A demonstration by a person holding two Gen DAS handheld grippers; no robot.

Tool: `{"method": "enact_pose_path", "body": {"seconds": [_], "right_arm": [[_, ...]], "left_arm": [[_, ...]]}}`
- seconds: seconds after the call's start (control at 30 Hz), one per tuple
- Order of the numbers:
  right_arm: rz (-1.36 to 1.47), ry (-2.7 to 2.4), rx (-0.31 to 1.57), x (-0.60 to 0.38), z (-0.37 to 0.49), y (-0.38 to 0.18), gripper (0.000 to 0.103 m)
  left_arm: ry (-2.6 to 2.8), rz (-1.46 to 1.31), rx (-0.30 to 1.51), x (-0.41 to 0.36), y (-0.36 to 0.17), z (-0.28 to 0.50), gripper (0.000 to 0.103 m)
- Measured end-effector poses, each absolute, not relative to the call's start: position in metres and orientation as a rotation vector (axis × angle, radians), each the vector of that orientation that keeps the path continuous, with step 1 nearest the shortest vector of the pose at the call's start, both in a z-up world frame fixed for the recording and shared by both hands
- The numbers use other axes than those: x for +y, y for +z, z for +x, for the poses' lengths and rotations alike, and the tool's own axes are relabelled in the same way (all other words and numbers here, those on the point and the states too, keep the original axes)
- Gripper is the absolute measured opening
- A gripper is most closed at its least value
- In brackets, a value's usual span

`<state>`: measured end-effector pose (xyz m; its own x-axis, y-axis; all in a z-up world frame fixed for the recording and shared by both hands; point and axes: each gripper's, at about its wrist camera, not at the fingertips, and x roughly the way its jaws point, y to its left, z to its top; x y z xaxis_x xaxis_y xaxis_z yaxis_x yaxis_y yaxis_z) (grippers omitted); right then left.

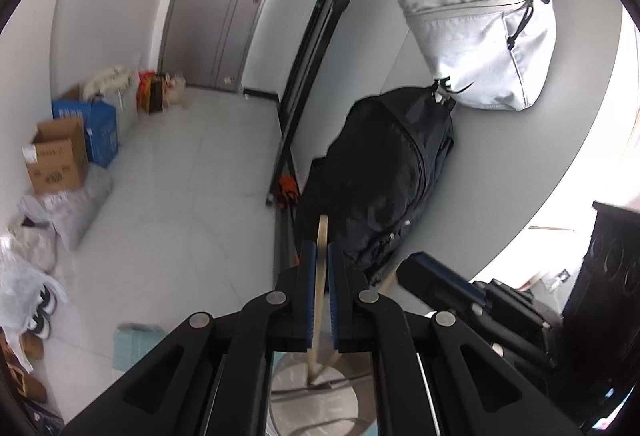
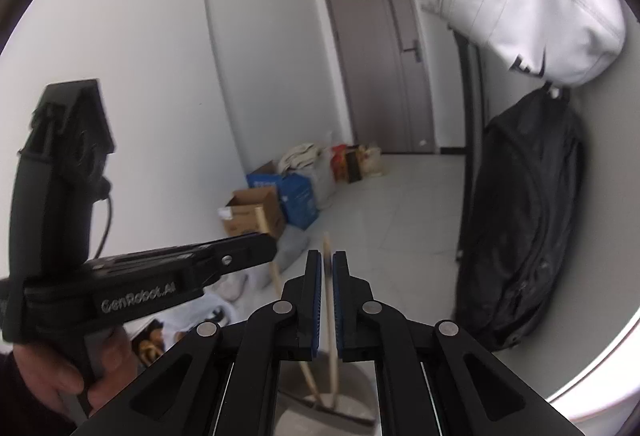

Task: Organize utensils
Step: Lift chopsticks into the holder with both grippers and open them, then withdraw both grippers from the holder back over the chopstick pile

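Chopsticks are clamped one in each gripper: left gripper [image 1: 320, 256] on left chopstick [image 1: 321, 236], right gripper [image 2: 327, 264] on right chopstick [image 2: 327, 248], tips toward the metal holder [image 1: 312, 396] at 6 o'clock. Thin sticks could pivot between pads and miss its rim.

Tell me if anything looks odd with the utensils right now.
Nothing spilled or broken. Each tool, left and right, grips one chopstick, lower ends in a metal container; the two cross there.

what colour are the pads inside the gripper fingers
Blue pads on black fingers, clearest in the left wrist view.
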<state>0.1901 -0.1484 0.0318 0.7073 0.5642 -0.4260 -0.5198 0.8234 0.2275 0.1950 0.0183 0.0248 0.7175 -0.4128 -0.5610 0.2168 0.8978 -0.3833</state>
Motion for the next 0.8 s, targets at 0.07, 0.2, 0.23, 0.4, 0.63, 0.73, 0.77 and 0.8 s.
{"method": "enact_pose_path", "body": {"seconds": [0.07, 0.2, 0.23, 0.4, 0.63, 0.73, 0.77, 0.8], "right_arm": [[0.117, 0.622, 0.512, -0.151, 0.186, 0.029, 0.021], [0.197, 0.596, 0.477, -0.171, 0.168, 0.034, 0.047], [0.21, 0.589, 0.472, -0.176, 0.165, 0.036, 0.049], [0.243, 0.531, 0.461, -0.194, 0.144, 0.045, 0.055], [0.236, 0.5, 0.429, -0.206, 0.115, 0.059, 0.068], [0.232, 0.499, 0.422, -0.206, 0.099, 0.063, 0.071], [0.228, 0.498, 0.417, -0.207, 0.093, 0.064, 0.073], [0.224, 0.498, 0.412, -0.207, 0.087, 0.065, 0.074]], "left_arm": [[-0.351, -0.323, 0.695, 0.024, 0.027, 0.194, 0.022], [-0.311, -0.341, 0.639, 0.037, 0.04, 0.18, 0.057], [-0.294, -0.332, 0.627, 0.039, 0.044, 0.175, 0.057], [-0.257, -0.316, 0.636, 0.043, 0.055, 0.158, 0.057], [-0.193, -0.278, 0.617, 0.039, 0.068, 0.133, 0.063], [-0.178, -0.263, 0.596, 0.035, 0.075, 0.113, 0.073], [-0.175, -0.257, 0.59, 0.034, 0.077, 0.108, 0.073], [-0.172, -0.25, 0.584, 0.033, 0.079, 0.101, 0.073]]}}
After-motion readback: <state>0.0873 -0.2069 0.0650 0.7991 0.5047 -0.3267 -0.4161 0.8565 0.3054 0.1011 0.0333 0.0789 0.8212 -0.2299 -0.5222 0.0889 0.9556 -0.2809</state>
